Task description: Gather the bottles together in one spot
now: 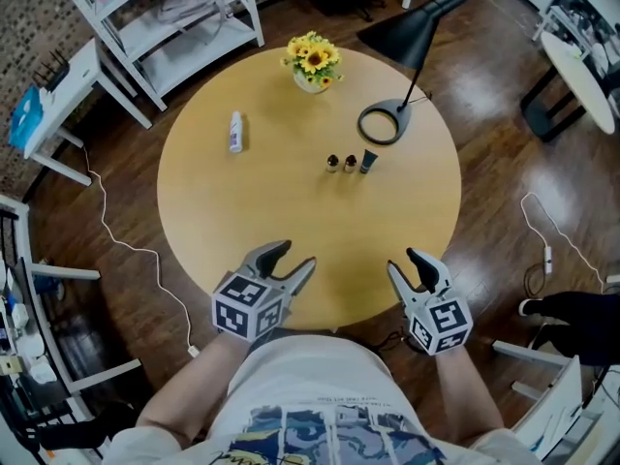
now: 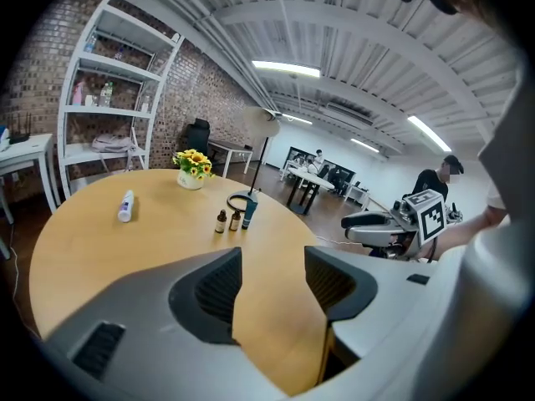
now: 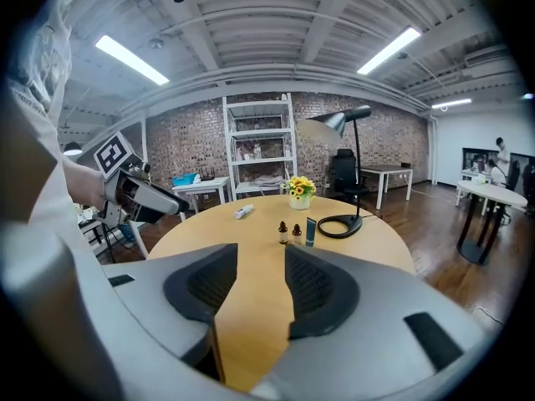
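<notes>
On the round wooden table (image 1: 213, 221) a white bottle (image 1: 234, 131) lies on its side at the far left. Two small brown bottles (image 1: 332, 163) (image 1: 350, 163) and a dark teal tube (image 1: 368, 161) stand together near the middle. My left gripper (image 1: 295, 258) and right gripper (image 1: 404, 263) hover over the near edge, well short of all the bottles. Both are open with only bare tabletop between the jaws. The left gripper view shows the white bottle (image 2: 126, 205) and the trio (image 2: 236, 220); the right gripper view shows the trio (image 3: 297, 234) and the white bottle (image 3: 243, 212).
A pot of yellow flowers (image 1: 312, 63) stands at the table's far edge. A black lamp's ring base (image 1: 383, 124) lies just behind the trio, its stem leaning to the right. White shelving (image 1: 165, 17) and a side table (image 1: 58, 105) stand beyond the table on the left.
</notes>
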Available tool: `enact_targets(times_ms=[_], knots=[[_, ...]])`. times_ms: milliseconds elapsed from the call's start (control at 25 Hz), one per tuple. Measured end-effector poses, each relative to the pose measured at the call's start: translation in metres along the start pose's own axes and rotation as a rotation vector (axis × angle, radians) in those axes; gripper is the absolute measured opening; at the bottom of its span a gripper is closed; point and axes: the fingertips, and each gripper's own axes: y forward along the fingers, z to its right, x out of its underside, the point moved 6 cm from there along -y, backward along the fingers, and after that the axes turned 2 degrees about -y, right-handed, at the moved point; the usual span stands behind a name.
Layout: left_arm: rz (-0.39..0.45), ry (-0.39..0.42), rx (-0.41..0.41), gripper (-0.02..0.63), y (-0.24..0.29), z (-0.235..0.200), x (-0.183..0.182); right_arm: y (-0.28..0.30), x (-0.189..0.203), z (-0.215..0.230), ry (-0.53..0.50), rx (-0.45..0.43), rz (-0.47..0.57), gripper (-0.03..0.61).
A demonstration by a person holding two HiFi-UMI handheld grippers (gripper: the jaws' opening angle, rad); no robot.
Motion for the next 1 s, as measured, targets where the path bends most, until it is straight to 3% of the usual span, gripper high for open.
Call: enact_targets(times_ms=[360, 560, 800, 1000], knots=[[0.001, -0.016, -0.070, 0.239, -0.026, -0.089, -0.013, 0.052, -0.011, -0.041, 0.009, -0.060, -0.041, 0.206], [-0.051, 0.035, -0.105, 0.238, -0.025, -0.188, -0.064, 0.072, -0.012, -0.070, 0.025, -0.065, -0.073, 0.206], [-0.154, 0.034, -0.210, 0.235, 0.025, -0.329, -0.145, 0.066, -0.001, -0.089, 0.086, 0.008, -0.127, 0.206], [-0.294, -0.096, -0.194, 0.233, 0.105, -0.411, -0.161, 0.046, 0.016, -0.098, 0.143, 0.100, -0.179, 0.206]])
